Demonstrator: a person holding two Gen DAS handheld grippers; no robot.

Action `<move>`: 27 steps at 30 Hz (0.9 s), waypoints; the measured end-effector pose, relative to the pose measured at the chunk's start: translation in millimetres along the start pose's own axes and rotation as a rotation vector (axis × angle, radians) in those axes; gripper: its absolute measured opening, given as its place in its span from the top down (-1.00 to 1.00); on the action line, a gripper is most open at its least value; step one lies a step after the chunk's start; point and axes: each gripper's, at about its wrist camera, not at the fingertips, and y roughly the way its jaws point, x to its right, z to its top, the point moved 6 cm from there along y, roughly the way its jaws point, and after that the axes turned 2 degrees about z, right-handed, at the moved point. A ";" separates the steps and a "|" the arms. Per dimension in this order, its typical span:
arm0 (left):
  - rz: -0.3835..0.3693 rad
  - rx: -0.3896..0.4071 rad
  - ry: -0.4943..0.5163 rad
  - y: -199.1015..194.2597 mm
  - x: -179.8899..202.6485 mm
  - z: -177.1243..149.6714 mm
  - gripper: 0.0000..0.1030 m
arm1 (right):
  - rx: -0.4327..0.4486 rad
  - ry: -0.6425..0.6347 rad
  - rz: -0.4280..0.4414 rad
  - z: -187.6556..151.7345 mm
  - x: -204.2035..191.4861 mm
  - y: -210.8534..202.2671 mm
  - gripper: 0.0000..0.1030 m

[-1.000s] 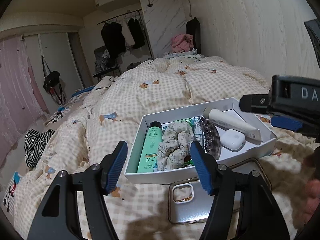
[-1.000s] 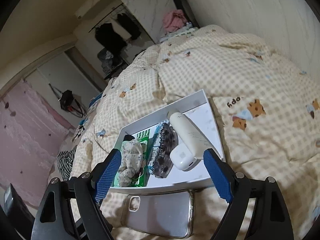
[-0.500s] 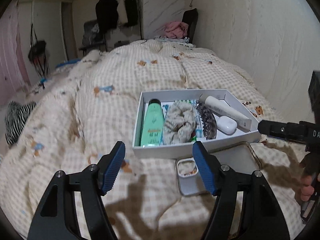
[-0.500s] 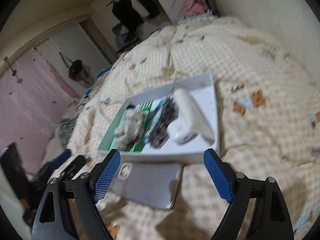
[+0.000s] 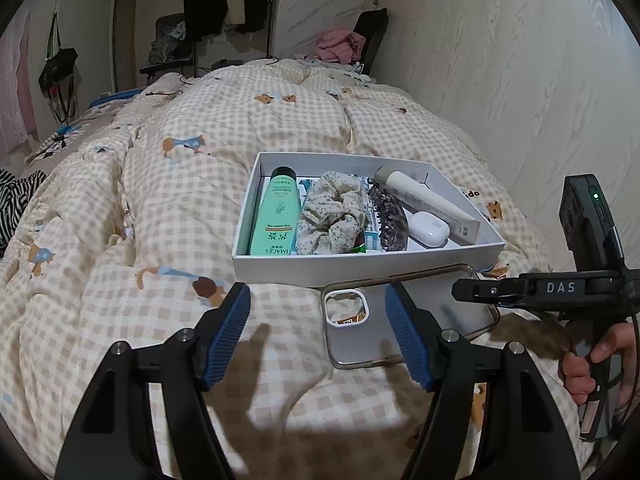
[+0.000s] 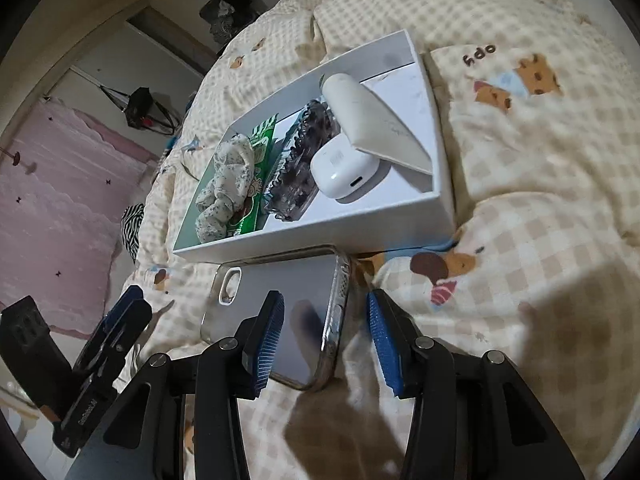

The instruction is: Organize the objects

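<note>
The white box point(image 5: 360, 268) on the bed point(image 5: 160, 208) already holds a bottle, scrunchie, clip, earbud case and tube. Only the phone case point(image 6: 280, 308) is left, at the box's 6 o'clock. The right hand-held gripper point(image 6: 324, 340) has just been narrowing astride its edge, seemingly not yet pinching. The left hand-held gripper point(image 5: 318, 336) is spread, empty. Only the left view shows the bottle point(image 5: 276, 216).

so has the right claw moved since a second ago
Yes. The right claw has come down from over the box to the phone case, its jaws just closing astride the case's edge, not yet pressing.
</note>
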 end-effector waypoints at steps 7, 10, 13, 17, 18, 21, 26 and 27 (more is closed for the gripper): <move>-0.012 0.062 -0.034 -8.7 -3.7 6.9 -0.36 | 0.084 0.078 0.194 4.7 5.8 -18.1 0.83; -0.004 0.116 -0.056 -18.4 -7.8 12.9 -0.36 | 0.143 0.062 0.218 4.4 3.8 -34.8 0.83; 0.004 0.170 -0.081 -28.5 -12.8 18.5 -0.36 | 0.198 0.064 0.258 4.8 0.5 -48.8 0.83; -0.007 0.202 -0.104 -35.7 -16.1 22.0 -0.36 | 0.275 0.079 0.325 7.8 1.6 -70.1 0.83; -0.012 0.199 -0.106 -35.2 -16.0 22.1 -0.36 | 0.295 0.083 0.332 8.2 2.0 -74.2 0.83; -0.034 0.175 -0.113 -30.0 -14.7 19.7 -0.36 | 0.366 0.104 0.362 9.1 7.4 -82.0 0.83; -0.056 0.130 -0.103 -21.0 -9.1 14.3 -0.36 | 0.369 0.139 0.437 1.8 19.1 -80.2 0.83; -0.055 0.128 -0.103 -20.8 -9.1 13.8 -0.36 | 0.367 0.139 0.439 0.1 26.4 -83.8 0.83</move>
